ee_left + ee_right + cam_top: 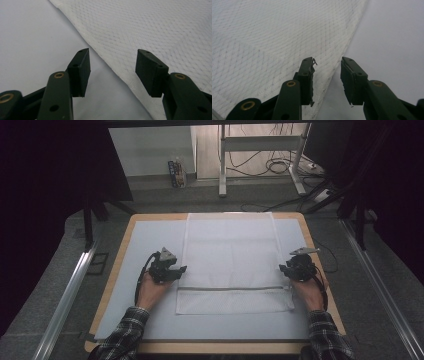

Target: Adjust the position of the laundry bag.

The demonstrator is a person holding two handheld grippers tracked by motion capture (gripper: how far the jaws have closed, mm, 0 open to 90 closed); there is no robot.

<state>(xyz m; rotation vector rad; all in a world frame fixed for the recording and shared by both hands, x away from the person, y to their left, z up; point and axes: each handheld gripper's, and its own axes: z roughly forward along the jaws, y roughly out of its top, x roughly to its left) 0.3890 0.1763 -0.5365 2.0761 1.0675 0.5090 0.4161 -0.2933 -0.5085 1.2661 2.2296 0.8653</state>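
Centrally, a white mesh laundry bag [231, 265] lies flat on the pale grey mat [145, 240] covering the desk [125, 227], w/ its zip line running across near the front edge and a narrow flap below it. L gripper [181, 269] sits at the bag's left edge, held by the person's left hand [150, 290]; R gripper [283, 268] sits at the bag's right edge, held by the right hand [310, 292]. Both sleeves are plaid. L gripper view: fingers [80, 72] spread wide, nothing between them, straddling the bag's edge [150, 30] — one over bare mat, the other over mesh. R gripper view: fingers [307, 80] at a narrower gap, also empty, astride the bag's side seam [287, 37], approx. mesh on one side and mat on the other. Contact w/ the fabric can't be judged. Beyond the desk: floor cables and a metal stand's legs.
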